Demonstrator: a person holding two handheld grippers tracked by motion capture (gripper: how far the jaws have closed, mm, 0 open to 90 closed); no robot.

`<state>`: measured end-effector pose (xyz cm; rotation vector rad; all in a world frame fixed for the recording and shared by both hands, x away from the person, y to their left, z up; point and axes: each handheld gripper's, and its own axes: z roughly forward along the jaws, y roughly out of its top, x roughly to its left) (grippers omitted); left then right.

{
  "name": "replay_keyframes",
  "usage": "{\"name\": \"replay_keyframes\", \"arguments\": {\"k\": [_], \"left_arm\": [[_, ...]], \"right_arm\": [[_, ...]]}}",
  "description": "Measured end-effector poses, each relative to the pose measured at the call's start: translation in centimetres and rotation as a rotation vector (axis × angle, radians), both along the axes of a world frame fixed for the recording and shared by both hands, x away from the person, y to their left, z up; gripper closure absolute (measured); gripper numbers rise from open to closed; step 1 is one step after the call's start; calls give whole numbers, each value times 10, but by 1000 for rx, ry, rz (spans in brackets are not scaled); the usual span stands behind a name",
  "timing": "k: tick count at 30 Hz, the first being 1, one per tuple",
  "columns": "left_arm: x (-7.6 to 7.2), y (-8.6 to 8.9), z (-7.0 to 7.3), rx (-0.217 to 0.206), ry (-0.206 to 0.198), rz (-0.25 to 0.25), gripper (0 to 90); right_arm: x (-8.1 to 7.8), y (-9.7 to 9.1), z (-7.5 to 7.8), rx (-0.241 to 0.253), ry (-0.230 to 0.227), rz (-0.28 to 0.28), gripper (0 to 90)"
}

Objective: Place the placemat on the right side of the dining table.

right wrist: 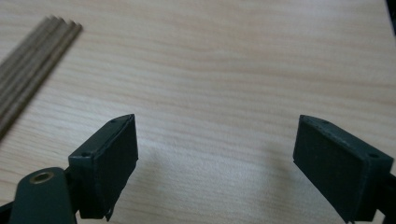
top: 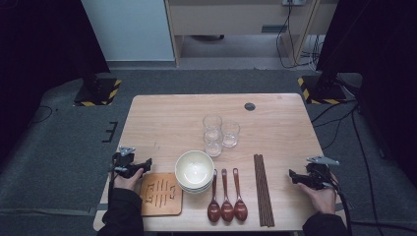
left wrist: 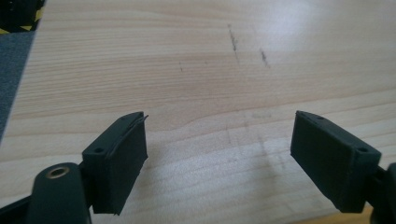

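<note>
Left gripper (left wrist: pixel 217 158): jaws held wide apart, nothing between them; flat black matte pads with squared edges are seen over bare pale wood grain. In the high view the left gripper (top: pixel 146 162) is seen at the table's near left, just above a square wooden trivet (top: pixel 161 193) with slots cut in its face.

Right gripper (right wrist: pixel 215 163): jaws likewise spread, gap empty, blocky dark pads over smooth light wood. A bundle of dark brown chopsticks (right wrist: pixel 32 51) is seen at the upper left of that view, thin and straight, well clear of the pads. In the high view the right gripper (top: pixel 294 175) is held near the table's right edge, with the chopsticks (top: pixel 263 189) lying lengthwise to its left.

Between the two: a stack of round cream bowls (top: pixel 194 171), glossy, touching or nearly touching the trivet's corner; which cannot be told at this distance. Three dark red-brown spoons (top: pixel 226 196) are laid side by side, bowls toward the near edge. Three clear glasses (top: pixel 219 133) are grouped behind.

Table (top: pixel 162 118): light wood, rounded corners; the far half is bare, and open wood lies around each gripper.
</note>
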<state>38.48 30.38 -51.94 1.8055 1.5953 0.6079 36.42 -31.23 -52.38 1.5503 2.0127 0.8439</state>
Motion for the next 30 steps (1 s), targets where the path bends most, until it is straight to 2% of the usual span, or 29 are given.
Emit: {"name": "replay_keyframes", "arguments": {"k": [4,7,10,19,28,30], "left_arm": [[-18,0,12,-60,-39,11,192],[-26,-1,14,-60,-45,3,203],[-40,-4,15,-55,-48,-11,203],[-60,-10,18,-64,-61,-28,200],[-73,-20,14,-25,-19,-64,202],[-75,-23,13,-37,5,-62,202]], "right_arm": [[-3,2,5,3,-25,4,148],[-5,3,8,5,-38,0,155],[-7,5,12,14,-50,8,158],[-9,13,18,16,-59,6,169],[-10,21,22,16,-69,32,170],[-10,23,23,18,-70,35,170]]}}
